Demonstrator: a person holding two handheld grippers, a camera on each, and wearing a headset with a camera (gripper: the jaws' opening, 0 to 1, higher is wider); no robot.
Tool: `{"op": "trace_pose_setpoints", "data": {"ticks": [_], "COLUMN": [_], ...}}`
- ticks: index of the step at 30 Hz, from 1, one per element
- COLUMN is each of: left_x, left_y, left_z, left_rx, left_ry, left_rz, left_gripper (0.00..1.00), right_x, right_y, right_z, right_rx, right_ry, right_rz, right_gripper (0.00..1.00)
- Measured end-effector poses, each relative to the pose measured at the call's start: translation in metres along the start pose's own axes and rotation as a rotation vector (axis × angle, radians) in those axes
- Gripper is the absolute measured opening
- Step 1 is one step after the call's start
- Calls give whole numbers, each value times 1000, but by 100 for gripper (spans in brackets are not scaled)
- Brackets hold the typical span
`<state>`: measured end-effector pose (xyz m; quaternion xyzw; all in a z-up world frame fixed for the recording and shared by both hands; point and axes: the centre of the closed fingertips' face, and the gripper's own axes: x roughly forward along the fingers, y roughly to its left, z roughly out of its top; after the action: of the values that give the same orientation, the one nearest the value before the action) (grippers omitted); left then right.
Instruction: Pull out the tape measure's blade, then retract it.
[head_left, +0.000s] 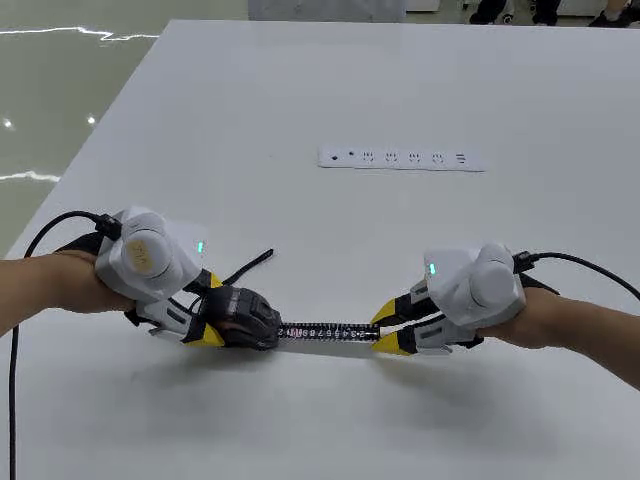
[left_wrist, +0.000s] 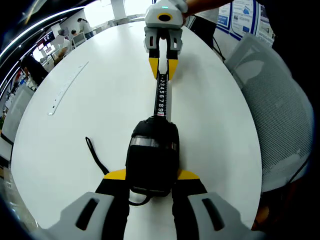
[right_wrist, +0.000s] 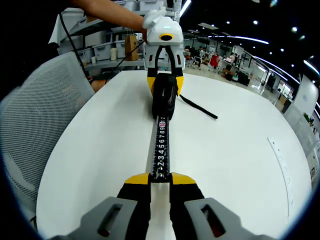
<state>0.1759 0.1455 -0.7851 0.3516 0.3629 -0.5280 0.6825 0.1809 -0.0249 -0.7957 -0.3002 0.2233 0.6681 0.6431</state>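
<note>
Tape measure (head_left: 245, 316) near the table's (head_left: 350, 90) front edge, case clamped by the left gripper (head_left: 209, 308). Its partly extended blade (head_left: 330, 330) runs right to the right gripper (head_left: 384, 329), which pinches its tip; a power strip (head_left: 400, 158) lies farther back.

case (head_left: 243, 317) on bench (head_left: 300, 80), in left tongs (head_left: 211, 310) | blade (head_left: 328, 331) runs right from case into right tongs (head_left: 382, 329) | strap (head_left: 250, 266) just behind case | power strip (head_left: 400, 158) well behind blade

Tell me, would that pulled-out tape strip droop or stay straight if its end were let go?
Likely stays straight: the blade spans from the case to the right hand-held gripper without sagging. It looks thin, so a sideways push would probably bend it.
</note>
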Motion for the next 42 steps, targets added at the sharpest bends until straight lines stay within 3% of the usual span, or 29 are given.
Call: {"op": "trace_pose_setpoints", "data": {"ticks": [42], "left_x": [0], "left_y": [-1], "left_z": [3], "left_rx": [-1], "left_ry": [-3], "left_rz": [4], "left_gripper": [27], "right_x": [-11], "right_y": [0], "right_z": [-11], "right_rx": [7], "right_ry": [7], "right_rz": [-7], "right_gripper": [12]}}
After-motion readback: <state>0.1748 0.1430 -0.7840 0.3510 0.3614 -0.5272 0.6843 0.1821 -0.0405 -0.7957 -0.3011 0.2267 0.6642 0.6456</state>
